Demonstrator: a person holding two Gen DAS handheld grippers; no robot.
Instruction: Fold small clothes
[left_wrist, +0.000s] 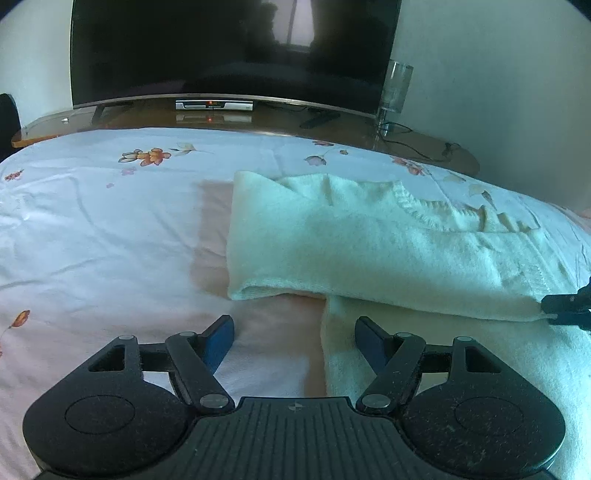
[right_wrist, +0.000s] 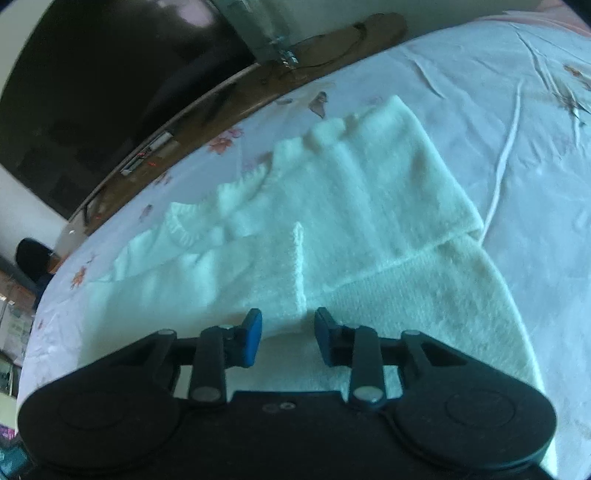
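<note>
The white sweater (left_wrist: 388, 240) runs off the right edge of the left wrist view, and its near part lies hidden behind the gripper body in both views. Only the tips of the right gripper (left_wrist: 565, 309) show at that edge. The television (left_wrist: 236, 48) is cut off at the top. The right wrist view is blurred, so the knit's pattern cannot be told
</note>
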